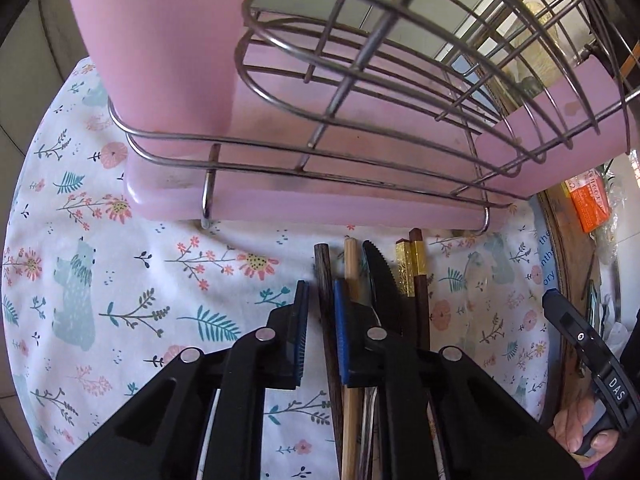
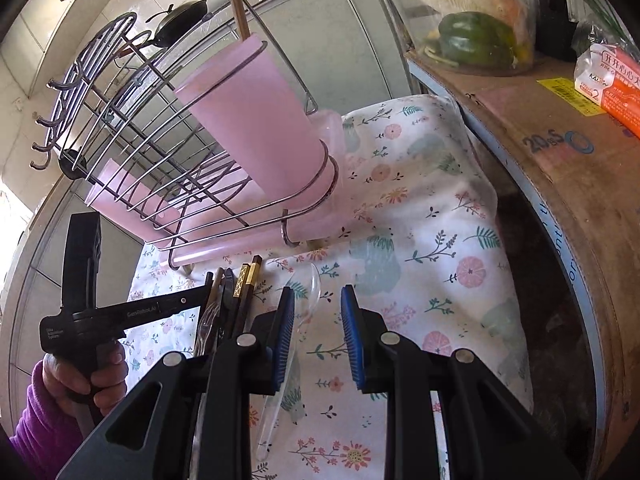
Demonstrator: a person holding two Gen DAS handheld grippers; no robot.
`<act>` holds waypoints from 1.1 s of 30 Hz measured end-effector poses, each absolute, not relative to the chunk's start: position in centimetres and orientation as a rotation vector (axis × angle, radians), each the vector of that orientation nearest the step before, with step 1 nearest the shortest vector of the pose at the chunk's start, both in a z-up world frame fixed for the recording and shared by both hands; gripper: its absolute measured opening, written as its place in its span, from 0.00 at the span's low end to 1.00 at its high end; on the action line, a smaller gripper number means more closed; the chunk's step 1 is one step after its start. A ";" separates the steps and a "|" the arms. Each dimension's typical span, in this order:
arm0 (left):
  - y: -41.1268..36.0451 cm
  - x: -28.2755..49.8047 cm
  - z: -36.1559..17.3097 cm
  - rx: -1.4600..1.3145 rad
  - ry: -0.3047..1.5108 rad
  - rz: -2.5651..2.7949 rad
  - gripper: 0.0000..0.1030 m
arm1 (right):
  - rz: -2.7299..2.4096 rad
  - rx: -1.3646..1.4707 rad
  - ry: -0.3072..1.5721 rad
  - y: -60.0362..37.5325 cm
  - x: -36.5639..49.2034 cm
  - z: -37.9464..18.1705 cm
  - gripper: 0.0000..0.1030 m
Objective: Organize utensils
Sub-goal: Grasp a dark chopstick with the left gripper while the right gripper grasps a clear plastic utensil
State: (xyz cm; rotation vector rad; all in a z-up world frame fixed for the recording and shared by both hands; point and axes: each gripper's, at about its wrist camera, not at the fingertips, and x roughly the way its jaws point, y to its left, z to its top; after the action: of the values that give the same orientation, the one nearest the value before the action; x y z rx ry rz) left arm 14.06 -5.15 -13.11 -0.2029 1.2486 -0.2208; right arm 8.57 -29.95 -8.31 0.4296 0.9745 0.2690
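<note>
In the left wrist view a row of utensils lies on the floral cloth (image 1: 120, 280): a dark wooden chopstick (image 1: 323, 280), a pale bamboo chopstick (image 1: 351, 264), a black serrated knife (image 1: 382, 280) and gold-capped brown chopsticks (image 1: 416, 268). My left gripper (image 1: 322, 320) straddles the dark chopstick. Its right pad is close against the stick, and cloth shows between the stick and the left pad. My right gripper (image 2: 318, 336) is open over the cloth, with a clear plastic spoon (image 2: 310, 292) under its left finger. A pink cup (image 2: 256, 120) in the wire rack (image 2: 132, 148) holds one chopstick (image 2: 236, 0).
The rack stands on a pink drip tray (image 1: 320, 208) just behind the utensils. A cardboard box (image 2: 560, 168) borders the cloth on the right, carrying a clear tub with a green pepper (image 2: 472, 36) and an orange packet (image 2: 612, 92). A hand in a purple sleeve (image 2: 44, 420) holds the left gripper.
</note>
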 end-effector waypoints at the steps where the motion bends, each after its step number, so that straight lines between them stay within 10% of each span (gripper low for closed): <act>1: -5.2 14.1 -13.1 -0.206 1.249 -0.221 0.10 | 0.271 0.434 0.979 -29.9 8.6 -8.4 0.23; 26: 0.3 11.2 -9.0 -0.307 1.136 -0.251 0.06 | 0.267 0.397 1.180 -27.6 14.9 -12.7 0.23; 33: 1.9 10.5 -8.6 -0.325 1.114 -0.258 0.06 | 0.283 0.374 1.139 -27.0 14.1 -12.5 0.02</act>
State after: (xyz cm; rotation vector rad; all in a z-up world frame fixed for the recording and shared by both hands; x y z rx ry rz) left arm 10.47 1.91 -8.60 -0.3254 1.1143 -0.2581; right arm 14.14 -26.96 -12.54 0.3743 1.1389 0.2830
